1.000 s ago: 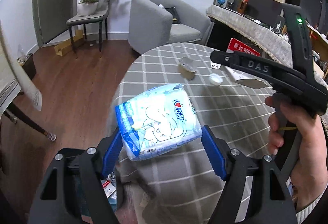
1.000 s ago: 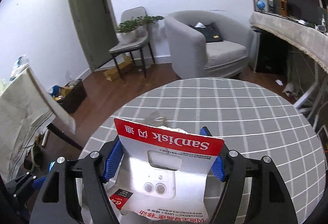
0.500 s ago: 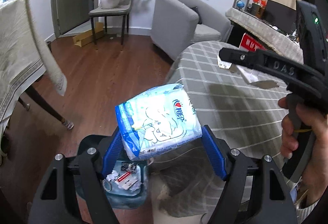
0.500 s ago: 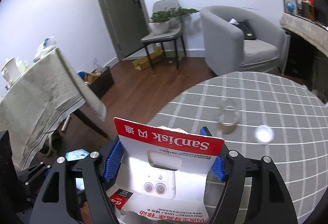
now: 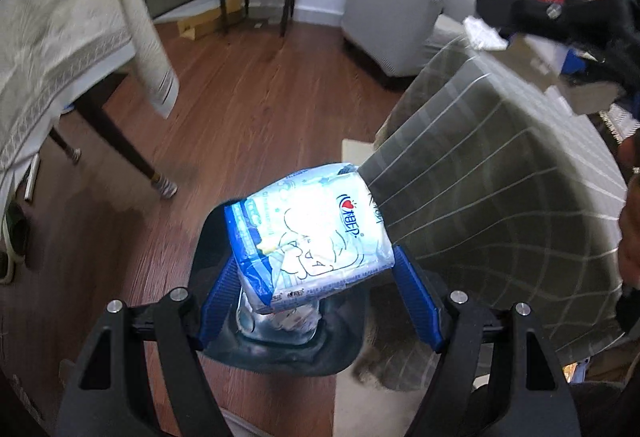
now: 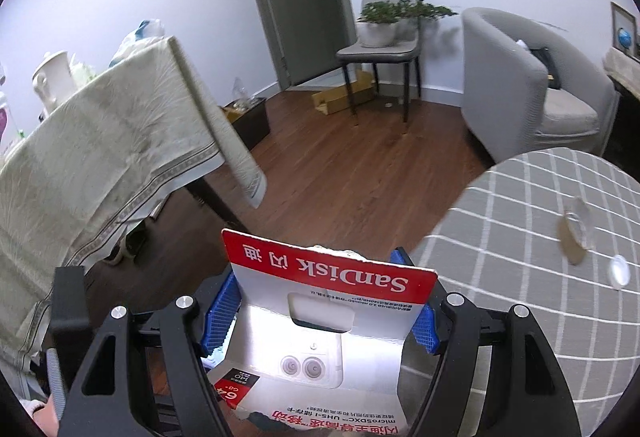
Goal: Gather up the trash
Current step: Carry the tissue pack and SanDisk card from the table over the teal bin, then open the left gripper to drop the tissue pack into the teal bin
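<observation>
My left gripper (image 5: 316, 277) is shut on a light-blue tissue pack (image 5: 312, 237), its blue pads pressing both sides. The pack hangs right above a dark trash bin (image 5: 280, 349) on the wooden floor, with trash showing inside. My right gripper (image 6: 320, 301) is shut on a red-and-white SanDisk card package (image 6: 332, 317), held upright near the edge of the round checked table (image 6: 520, 237). That right gripper also shows blurred at the upper right of the left wrist view (image 5: 560, 21). A crumpled brown wrapper (image 6: 574, 237) and a small clear lid (image 6: 618, 271) lie on the table.
A table with a cream cloth (image 6: 100, 157) stands at the left, its dark leg (image 5: 120, 145) close to the bin. A grey armchair (image 6: 528, 85), a chair with a potted plant (image 6: 384, 37) and cardboard (image 6: 340, 97) stand farther back. Wooden floor (image 5: 260, 97) lies between.
Both grippers swung left off the table toward the floor, still holding their items. The tissue pack now hangs over the bin, which came into view below it.
</observation>
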`<state>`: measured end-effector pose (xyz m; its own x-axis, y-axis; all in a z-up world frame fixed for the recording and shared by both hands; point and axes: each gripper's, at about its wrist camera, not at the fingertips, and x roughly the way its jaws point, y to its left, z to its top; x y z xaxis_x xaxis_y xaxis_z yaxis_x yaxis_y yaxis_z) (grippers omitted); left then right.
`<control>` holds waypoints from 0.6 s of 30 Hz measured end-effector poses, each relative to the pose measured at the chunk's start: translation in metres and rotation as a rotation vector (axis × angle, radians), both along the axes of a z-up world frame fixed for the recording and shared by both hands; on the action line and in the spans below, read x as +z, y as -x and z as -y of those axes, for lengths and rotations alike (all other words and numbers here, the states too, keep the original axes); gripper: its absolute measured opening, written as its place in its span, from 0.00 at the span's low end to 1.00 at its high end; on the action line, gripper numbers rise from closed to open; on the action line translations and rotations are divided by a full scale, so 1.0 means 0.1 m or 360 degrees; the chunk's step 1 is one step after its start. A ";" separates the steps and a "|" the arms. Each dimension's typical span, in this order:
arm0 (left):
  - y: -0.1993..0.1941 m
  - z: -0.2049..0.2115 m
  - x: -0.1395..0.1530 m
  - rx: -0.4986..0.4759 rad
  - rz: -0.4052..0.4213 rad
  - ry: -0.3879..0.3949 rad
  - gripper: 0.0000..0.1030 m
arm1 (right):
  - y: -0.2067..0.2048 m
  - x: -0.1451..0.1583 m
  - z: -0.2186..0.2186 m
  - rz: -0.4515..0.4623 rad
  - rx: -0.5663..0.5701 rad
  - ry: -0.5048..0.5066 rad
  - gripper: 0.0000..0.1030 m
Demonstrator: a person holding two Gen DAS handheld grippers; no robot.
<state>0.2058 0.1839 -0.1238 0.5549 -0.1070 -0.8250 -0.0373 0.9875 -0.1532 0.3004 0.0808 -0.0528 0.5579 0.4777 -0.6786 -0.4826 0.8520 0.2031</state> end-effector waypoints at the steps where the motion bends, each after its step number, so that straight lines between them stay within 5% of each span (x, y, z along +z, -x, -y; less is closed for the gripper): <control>1: 0.01 -0.05 -0.05 0.0011 -0.0022 0.0009 0.75 | 0.01 -0.01 -0.04 -0.0006 0.0011 0.0000 0.71; 11: 0.05 -0.43 -0.44 0.0089 -0.0226 0.0056 0.81 | 0.06 -0.17 -0.47 -0.0060 0.0128 0.0047 0.71; 18: 0.12 -0.62 -0.44 0.0123 -0.0224 0.0050 0.83 | 0.06 -0.33 -0.71 -0.0109 0.0181 0.0104 0.71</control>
